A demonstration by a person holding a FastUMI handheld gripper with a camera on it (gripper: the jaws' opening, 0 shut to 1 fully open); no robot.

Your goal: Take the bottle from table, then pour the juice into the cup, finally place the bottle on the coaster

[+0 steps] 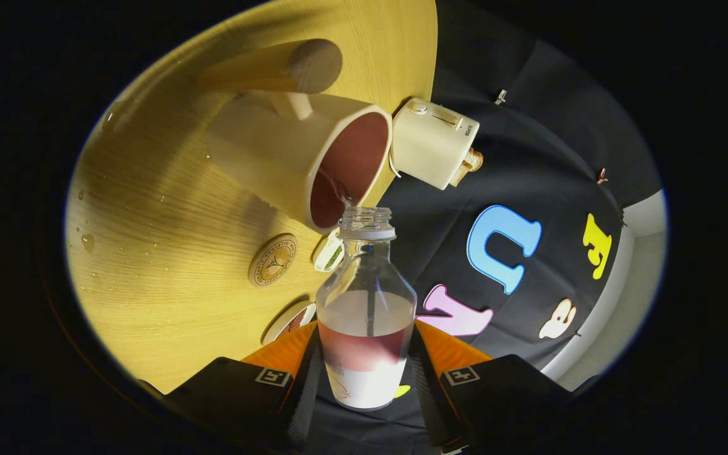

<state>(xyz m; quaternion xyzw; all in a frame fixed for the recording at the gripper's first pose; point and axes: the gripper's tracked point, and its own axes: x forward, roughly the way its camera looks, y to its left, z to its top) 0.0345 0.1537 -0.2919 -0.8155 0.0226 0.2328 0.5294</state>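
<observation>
1. The tool (pixel 366 370) is clamped on the clear bottle (pixel 366 316), both fingers pressing its sides.
2. The uncapped bottle mouth sits at the cream cup's (pixel 313 161) rim, red juice (pixel 339 189) trickling in.
3. The round wooden coaster (pixel 272 260) lies on the surface (pixel 149 253) beside the cup.

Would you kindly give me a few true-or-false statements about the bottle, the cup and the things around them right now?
1. The gripper is shut on the bottle. True.
2. The bottle wears a cap. False: its mouth is open.
3. The bottle's mouth sits at the rim of the cup. True; a thin red stream runs into it.
4. The bottle is empty. False: red juice remains inside.
5. The bottle rests on the coaster. False: the coaster lies bare on the table, beside the cup.
</observation>
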